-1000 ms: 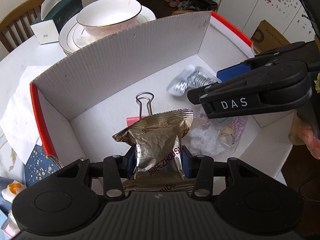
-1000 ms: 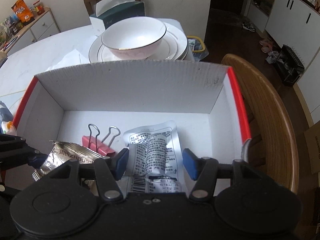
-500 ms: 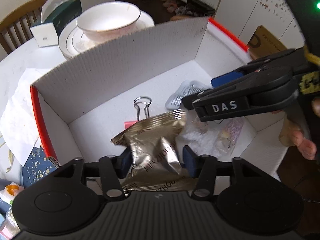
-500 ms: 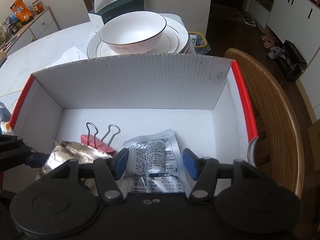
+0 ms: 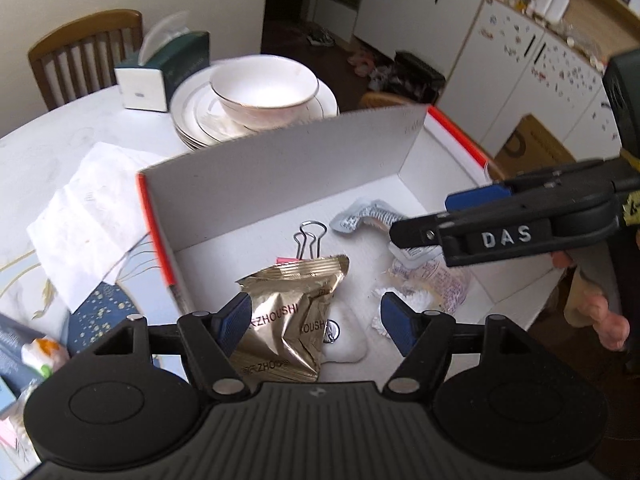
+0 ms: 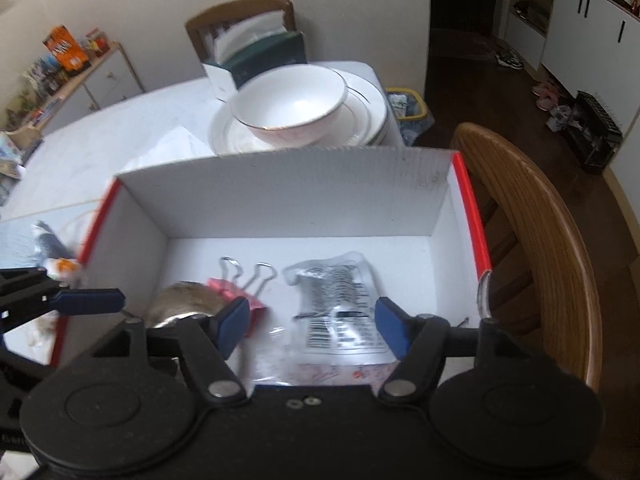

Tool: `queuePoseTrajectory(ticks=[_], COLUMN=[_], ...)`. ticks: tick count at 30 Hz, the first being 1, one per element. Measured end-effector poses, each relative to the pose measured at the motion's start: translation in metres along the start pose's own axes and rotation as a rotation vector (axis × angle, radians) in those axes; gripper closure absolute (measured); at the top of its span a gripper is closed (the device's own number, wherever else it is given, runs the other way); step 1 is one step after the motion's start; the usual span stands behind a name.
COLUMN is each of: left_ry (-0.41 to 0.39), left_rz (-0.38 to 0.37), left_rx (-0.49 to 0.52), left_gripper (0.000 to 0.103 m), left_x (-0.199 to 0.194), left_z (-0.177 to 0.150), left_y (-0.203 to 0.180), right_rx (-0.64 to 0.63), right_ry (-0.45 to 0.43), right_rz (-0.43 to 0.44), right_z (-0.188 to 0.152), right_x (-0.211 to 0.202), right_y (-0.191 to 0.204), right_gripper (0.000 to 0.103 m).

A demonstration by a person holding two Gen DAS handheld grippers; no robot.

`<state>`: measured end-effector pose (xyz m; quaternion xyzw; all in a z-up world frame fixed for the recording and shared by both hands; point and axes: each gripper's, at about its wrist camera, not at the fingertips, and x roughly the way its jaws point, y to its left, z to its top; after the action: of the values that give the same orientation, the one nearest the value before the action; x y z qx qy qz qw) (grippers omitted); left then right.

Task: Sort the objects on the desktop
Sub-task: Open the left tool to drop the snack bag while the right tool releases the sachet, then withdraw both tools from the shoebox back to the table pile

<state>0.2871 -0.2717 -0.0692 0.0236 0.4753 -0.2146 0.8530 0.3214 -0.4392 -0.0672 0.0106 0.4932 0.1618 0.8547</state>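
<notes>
A white cardboard box with red edges [image 5: 280,176] [image 6: 280,196] lies open on the table. Inside lie a gold snack packet [image 5: 292,312] [image 6: 184,300], a pink binder clip [image 5: 308,240] [image 6: 240,284], a silver printed pouch [image 5: 368,216] [image 6: 336,292] and a clear packet with white bits [image 5: 424,284]. My left gripper [image 5: 316,320] is open above the box, with the gold packet lying loose below its fingers. My right gripper [image 6: 312,320] is open and empty above the silver pouch; it shows from the side in the left wrist view [image 5: 500,232].
A bowl on stacked plates [image 5: 264,92] [image 6: 296,108] and a tissue box [image 5: 164,68] stand behind the box. A crumpled tissue [image 5: 88,216] and small packets [image 5: 32,356] lie left of it. A wooden chair [image 6: 552,248] stands close on the right.
My left gripper has opened and let go of the gold packet, which now lies in the box. Both grippers have risen and pulled back from the box.
</notes>
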Motion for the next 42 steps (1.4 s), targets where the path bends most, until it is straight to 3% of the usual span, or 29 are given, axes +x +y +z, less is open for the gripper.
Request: queuePoseTrajectory(ticks=[12,22,25,33,40,42], left_ry=[-0.127,-0.169,-0.170,-0.183,-0.187,-0.184], left_rz=[0.008,-0.003,-0.004,-0.004,-0.011,-0.007], left_rx=[-0.026,0.023,0.027,0.009,0.000,0.001], left_gripper=[0.032,0.032,0.023,0.019,0.009,0.001], left_x=[-0.057,-0.094,-0.103,-0.124,-0.136,-0.137], left_z=[-0.020,-0.048,-0.057,-0.083,-0.103,-0.108], left_y=[0.021,0.060,0.079,0.135,0.185,0.197], right_rx=[0.015,0.004,-0.007,-0.020,-0.014,-0.015], right_ry=[-0.124,-0.199,-0.205,-0.194,-0.173,-0.163], right_rz=[0.063,0.080,0.084,0.072,0.073,0.069], right_z=[-0.022,-0.036,-0.039,-0.046,-0.051,-0.051], right_x=[-0.052,-0.071,-0.071,-0.057,-0.038,-0.031], right_y=[0.031,0.093,0.118,0.181,0.227,0.239], right_gripper=[0.031,0.024,0.023,0.022,0.022,0.022])
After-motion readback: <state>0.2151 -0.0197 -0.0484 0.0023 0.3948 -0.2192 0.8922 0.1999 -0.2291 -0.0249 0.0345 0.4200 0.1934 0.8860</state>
